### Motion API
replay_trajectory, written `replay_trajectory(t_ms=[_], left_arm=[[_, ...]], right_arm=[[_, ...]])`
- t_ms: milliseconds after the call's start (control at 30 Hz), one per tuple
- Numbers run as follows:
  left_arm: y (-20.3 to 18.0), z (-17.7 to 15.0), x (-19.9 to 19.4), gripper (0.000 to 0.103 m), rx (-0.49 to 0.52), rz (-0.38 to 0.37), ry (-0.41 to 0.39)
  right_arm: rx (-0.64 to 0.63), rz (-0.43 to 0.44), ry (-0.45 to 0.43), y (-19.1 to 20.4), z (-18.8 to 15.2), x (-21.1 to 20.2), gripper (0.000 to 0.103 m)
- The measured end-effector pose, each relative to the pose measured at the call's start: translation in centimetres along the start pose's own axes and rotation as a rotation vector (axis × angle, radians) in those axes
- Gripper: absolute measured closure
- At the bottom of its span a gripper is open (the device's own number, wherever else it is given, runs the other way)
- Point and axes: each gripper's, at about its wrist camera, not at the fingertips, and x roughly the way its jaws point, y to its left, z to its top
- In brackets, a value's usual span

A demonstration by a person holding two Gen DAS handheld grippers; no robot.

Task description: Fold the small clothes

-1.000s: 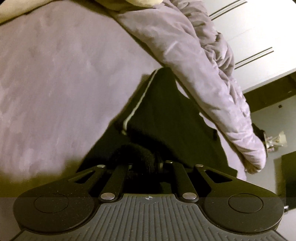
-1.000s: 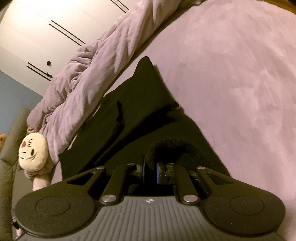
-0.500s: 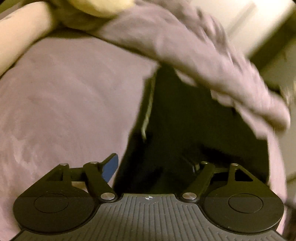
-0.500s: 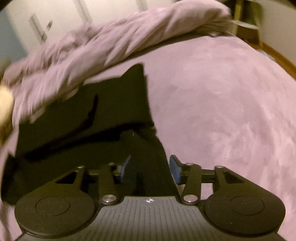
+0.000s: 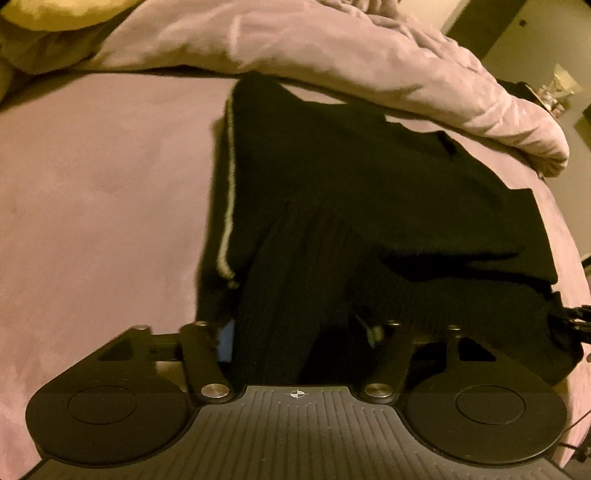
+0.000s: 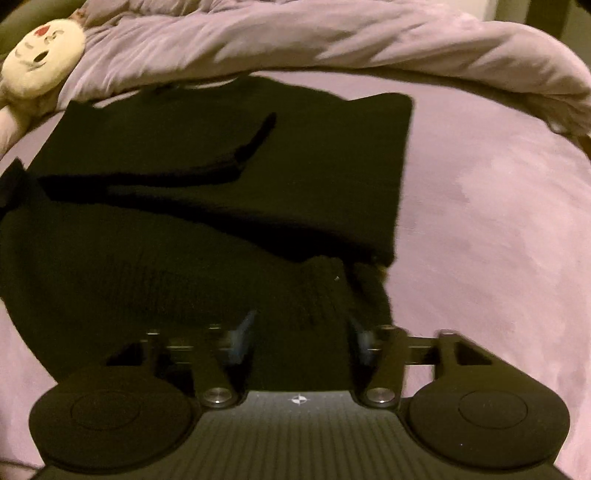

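Note:
A black knit garment (image 5: pixel 369 184) with a white side stripe (image 5: pixel 229 184) lies folded on the purple bed sheet (image 5: pixel 92 184). Its ribbed hem (image 5: pixel 295 277) runs down between the jaws of my left gripper (image 5: pixel 297 334). These jaws are closing, and the pads stand apart with no visible squeeze on the cloth. In the right wrist view the same garment (image 6: pixel 221 184) spreads to the left, and a ribbed bunch of it (image 6: pixel 321 291) sits between the jaws of my right gripper (image 6: pixel 301 334). Those jaws are closing too, with the blue pads (image 6: pixel 243 332) still wide of each other.
A rumpled purple duvet (image 5: pixel 332 48) is heaped along the far side of the garment (image 6: pixel 332 37). A cream plush toy (image 6: pixel 40 59) lies at the duvet's left end. A yellow pillow (image 5: pixel 55 14) shows at the top left. Bare sheet (image 6: pixel 498 221) stretches to the right.
Both grippers were shut on black fabric a second ago, then opened and let it go. Both views have rolled, and the jaws now stand narrower than half a second ago.

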Motion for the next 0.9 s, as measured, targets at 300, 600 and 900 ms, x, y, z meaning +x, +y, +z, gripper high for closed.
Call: replay_trajectory(t_ms=[300,600,900], left_arm=[[-0.7,0.6,1.7,0.067,0.031,-0.051,0.046],[-1.9,1.0,0.5,0.095,0.01,-0.048,0.008],[-3.2,3.0,-6.2,0.095,-0.027,-0.138,-0.182]], right_arm=[[-0.004,0.027,0.024,-0.6,0.5,0.9,0.066],[0.053,0.079,0.012,-0.3,1.1,-0.1,0.091],[0.139,0.17,-0.191,-0.1,4.2,-5.7,0.091]])
